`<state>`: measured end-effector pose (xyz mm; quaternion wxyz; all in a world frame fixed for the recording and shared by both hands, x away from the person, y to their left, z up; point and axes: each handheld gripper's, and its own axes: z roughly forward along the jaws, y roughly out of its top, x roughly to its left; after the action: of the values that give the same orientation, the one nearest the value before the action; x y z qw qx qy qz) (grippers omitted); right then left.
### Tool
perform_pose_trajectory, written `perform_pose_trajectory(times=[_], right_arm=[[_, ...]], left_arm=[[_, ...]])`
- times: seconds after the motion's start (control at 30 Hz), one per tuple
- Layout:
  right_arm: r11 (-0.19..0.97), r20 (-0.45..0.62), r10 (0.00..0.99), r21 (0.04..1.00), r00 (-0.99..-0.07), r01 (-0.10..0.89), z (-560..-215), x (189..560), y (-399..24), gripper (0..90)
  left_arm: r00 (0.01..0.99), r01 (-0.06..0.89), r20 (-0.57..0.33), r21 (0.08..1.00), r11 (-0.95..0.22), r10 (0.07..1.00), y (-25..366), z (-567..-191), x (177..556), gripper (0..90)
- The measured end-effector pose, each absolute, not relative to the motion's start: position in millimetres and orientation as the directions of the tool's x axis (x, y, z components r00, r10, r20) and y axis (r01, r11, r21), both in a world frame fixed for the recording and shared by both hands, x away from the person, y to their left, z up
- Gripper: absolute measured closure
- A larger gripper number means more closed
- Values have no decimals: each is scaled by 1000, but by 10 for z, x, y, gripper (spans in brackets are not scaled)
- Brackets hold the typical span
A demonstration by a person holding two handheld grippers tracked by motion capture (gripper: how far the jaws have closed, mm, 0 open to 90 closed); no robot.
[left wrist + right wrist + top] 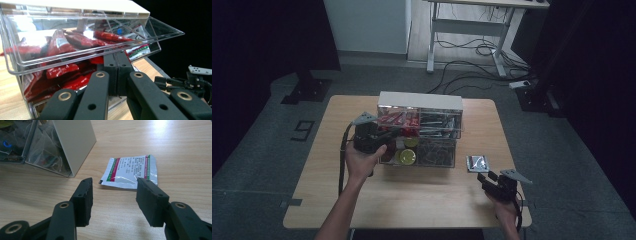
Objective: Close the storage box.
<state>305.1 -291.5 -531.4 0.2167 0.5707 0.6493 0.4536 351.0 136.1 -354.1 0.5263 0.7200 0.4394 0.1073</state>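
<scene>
- I am holding my left gripper [388, 135] at the upper-left compartment of the clear organiser [419, 131], which is standing on the table [412, 195].
- Its jaws are standing fully closed, pad against pad; in the left gripper view they are meeting at the front edge of the flap [82, 53].
- The flap is tilting outward and upward, hinged at the top under the white lid [75, 6].
- I cannot tell whether the closed jaws are pinching the flap's edge or only pressing under it.
- Red packets [75, 41] are lying piled inside this compartment, just behind and above my left fingertips.
- I am holding my right gripper [484, 179] low over the table, near its front right corner.
- Its jaws are standing about half open, with nothing between the pads.
- The sachet [131, 171] is lying flat on the wood just beyond my right fingers [85, 195], apart from them.
- In the right gripper view, the sachet is sitting ahead of the gap, nearer the right-hand pad than the left-hand one.
- In the high view, the sachet [477, 163] is lying just beside the organiser's right end, between it and my right gripper.
- The sachet is showing printed text with red and green stripes at its sides.
</scene>
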Motion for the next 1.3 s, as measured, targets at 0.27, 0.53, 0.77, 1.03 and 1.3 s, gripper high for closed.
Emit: perform_pose_trajectory(times=[0.27, 0.53, 0.77, 1.03, 1.3], right_arm=[[-72, 241, 938, 839, -248, 540, -5326, 3040, -2941, 473], [-64, 239, 936, 837, -257, 544, -5327, 3040, -2952, 472], [-66, 244, 932, 841, -269, 536, -5329, 3037, -2948, 467], [-38, 229, 925, 851, -305, 523, -5330, 3031, -2930, 464], [16, 186, 921, 860, -343, 510, -5349, 3002, -2897, 451]], left_arm=[[589, 527, -316, 848, -56, 744, 1371, -3627, 3506, 886], [612, 468, -262, 880, -75, 746, 1376, -3657, 3422, 777], [645, 446, -232, 888, -111, 728, 1393, -3748, 3338, 587], [649, 423, -180, 893, -153, 739, 1414, -3960, 3209, 431], [641, 426, -134, 881, -205, 756, 1497, -4320, 3082, 390]])
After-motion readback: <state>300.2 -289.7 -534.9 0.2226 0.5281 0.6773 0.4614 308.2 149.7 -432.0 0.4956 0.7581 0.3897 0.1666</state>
